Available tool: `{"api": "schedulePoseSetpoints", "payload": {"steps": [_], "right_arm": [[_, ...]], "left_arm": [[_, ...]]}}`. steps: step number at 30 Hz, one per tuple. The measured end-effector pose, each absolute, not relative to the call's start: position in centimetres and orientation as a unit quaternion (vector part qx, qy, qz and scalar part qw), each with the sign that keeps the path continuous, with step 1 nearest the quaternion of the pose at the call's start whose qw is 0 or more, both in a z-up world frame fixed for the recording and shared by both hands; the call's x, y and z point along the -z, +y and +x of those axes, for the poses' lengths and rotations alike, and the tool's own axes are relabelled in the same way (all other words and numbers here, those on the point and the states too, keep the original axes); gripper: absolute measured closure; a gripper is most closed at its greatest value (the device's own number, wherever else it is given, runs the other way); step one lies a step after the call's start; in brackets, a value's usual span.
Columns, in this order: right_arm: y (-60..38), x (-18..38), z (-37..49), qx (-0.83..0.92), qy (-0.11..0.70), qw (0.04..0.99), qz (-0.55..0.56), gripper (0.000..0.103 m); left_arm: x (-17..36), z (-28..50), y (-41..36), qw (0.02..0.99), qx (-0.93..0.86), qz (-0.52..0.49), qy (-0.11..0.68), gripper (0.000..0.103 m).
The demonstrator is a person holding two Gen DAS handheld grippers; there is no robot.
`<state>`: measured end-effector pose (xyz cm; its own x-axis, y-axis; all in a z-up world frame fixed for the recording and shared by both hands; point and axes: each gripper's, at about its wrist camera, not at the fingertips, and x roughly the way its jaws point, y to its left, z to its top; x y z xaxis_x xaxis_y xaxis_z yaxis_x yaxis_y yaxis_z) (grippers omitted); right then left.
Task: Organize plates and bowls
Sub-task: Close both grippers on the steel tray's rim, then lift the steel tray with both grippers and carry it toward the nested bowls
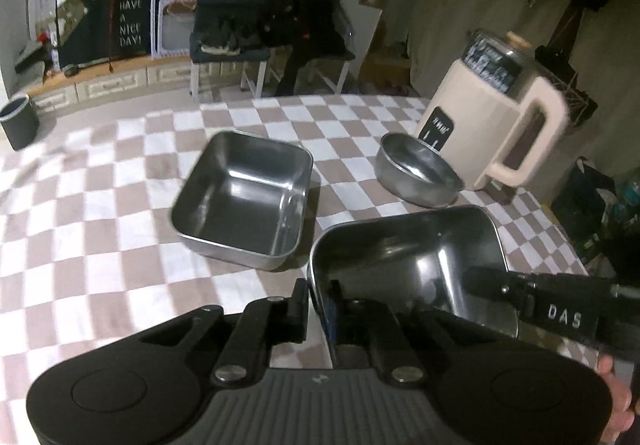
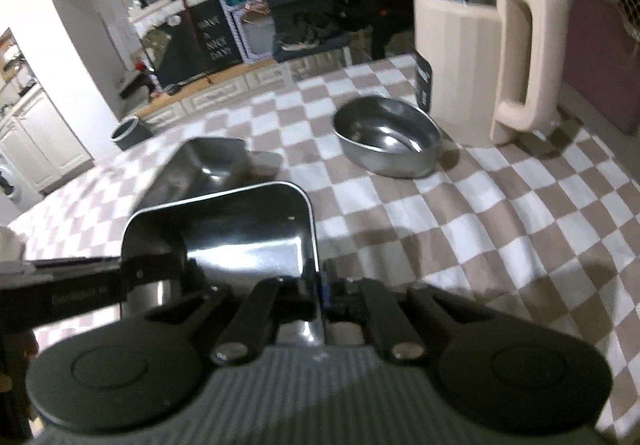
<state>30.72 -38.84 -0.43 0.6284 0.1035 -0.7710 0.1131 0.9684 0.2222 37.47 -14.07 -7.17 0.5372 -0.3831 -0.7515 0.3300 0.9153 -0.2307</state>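
Left gripper (image 1: 320, 309) is clamped on the left wall of the near square tray (image 1: 404, 265), one finger outside the rim, one inside. Right gripper (image 2: 320, 285) is clamped on the same tray's (image 2: 224, 229) right wall. The tray sits directly ahead of both grippers, above the checkered surface (image 1: 100, 245). A second square tray (image 1: 244, 197) lies just beyond to the left; a round bowl (image 1: 416, 173) rests farther right, beside a beige jug (image 1: 492, 125).
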Motion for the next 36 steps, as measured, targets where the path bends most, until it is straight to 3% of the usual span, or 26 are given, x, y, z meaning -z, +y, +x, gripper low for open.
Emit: {"api": "schedulePoseSetpoints", "payload": {"steps": [13,36], "right_arm": [[-37.9,-5.0,24.5,-0.045,0.405,0.905,0.117,0.094],[-35.8,-1.3,20.6,-0.054,0.515,0.855,-0.038,0.095]], "left_arm": [[2.2,27.6,-11.3,0.887,0.221,-0.031,0.405,0.083],[9.3,24.8,-13.6,0.82,0.269,-0.002,0.505,0.081]]}}
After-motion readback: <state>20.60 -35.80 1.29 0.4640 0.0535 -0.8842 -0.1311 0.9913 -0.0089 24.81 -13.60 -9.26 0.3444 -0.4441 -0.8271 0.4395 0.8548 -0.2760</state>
